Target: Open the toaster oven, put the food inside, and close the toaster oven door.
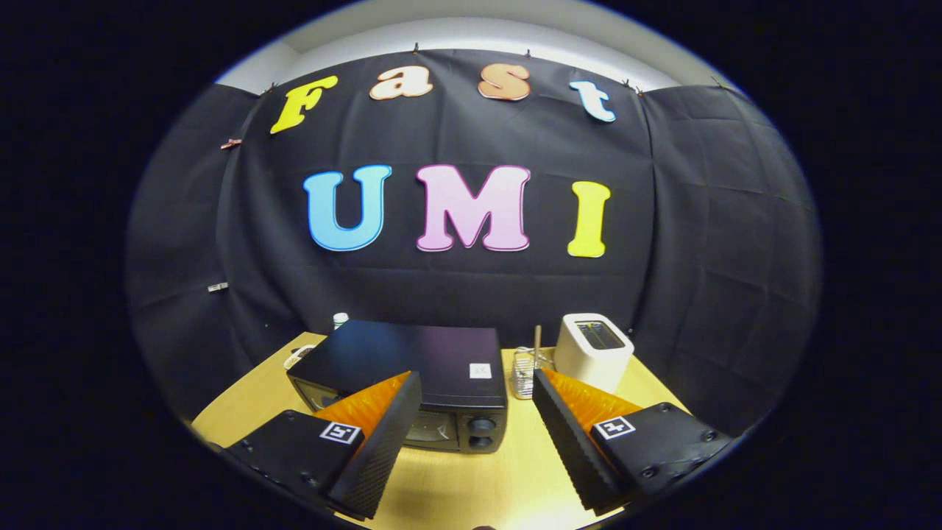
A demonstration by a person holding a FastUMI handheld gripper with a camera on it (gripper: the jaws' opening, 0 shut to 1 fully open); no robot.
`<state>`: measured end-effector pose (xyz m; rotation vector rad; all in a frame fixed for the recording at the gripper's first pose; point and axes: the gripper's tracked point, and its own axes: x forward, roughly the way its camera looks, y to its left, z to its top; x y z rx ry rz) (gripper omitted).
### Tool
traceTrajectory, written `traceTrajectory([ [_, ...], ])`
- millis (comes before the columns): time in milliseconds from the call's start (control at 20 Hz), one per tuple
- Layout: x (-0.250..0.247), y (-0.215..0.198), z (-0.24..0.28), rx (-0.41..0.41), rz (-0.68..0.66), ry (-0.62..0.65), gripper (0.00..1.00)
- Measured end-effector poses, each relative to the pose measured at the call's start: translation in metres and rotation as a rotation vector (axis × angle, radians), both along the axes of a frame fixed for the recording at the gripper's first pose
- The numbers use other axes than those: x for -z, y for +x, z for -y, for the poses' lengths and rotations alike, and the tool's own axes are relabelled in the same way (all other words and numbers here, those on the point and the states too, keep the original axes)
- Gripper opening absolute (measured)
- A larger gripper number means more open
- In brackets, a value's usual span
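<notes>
While the door looks closed, the black toaster oven (412, 372) sits on the wooden table (471, 486), just ahead of the fingers, angled with its front toward the camera. Two round knobs (480, 433) stacked at its front right corner, small white sticker (480, 370) on top. Left finger overlaps the oven's front left in view; can't tell if touching. Gripper (475, 412) spread wide, nothing between the fingers, holding nothing. Just right of the oven, a clear glass jar (524, 372) with a wooden stick (537, 340) standing in it. Right of that, a white pop-up toaster (593, 351), near the table's back edge. Behind the oven's left rear corner, a small bottle with a white cap (340, 319). At the oven's left side a small white item (298, 357), too hidden to identify. Food not made out.
</notes>
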<state>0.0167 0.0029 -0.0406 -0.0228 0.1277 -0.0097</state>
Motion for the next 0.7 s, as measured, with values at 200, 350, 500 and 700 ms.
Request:
traceTrajectory([
  [200, -0.024, -0.028, 0.037, 0.052, 0.063, -0.007, 0.99],
  [350, -0.038, -0.053, 0.046, 0.058, 0.104, -0.006, 0.99],
  [500, -0.034, -0.072, 0.043, 0.048, 0.114, -0.033, 0.98],
  [700, -0.021, -0.072, 0.035, 0.027, 0.076, -0.046, 0.99],
])
